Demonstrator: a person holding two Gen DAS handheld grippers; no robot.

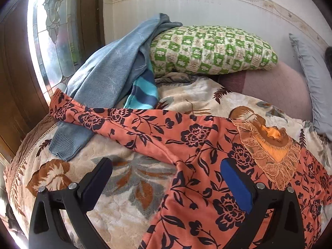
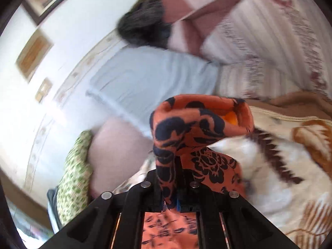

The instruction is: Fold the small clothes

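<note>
The left tool (image 1: 166, 178) stood wide apart over the bed, gripping nothing. The right tool (image 2: 176, 184) was clamped on a bunched fold of the orange cotton garment with dark navy flowers (image 1: 186, 145), which lay spread across the cream plush blanket with brown leaves (image 1: 116, 197). A green-checked pillow (image 1: 211, 49) and blue fleece top (image 1: 103, 72) lay beyond.

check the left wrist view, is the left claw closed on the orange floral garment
No, the left claw stands wide open above the orange floral garment, its pads apart and pressing on nothing.
</note>
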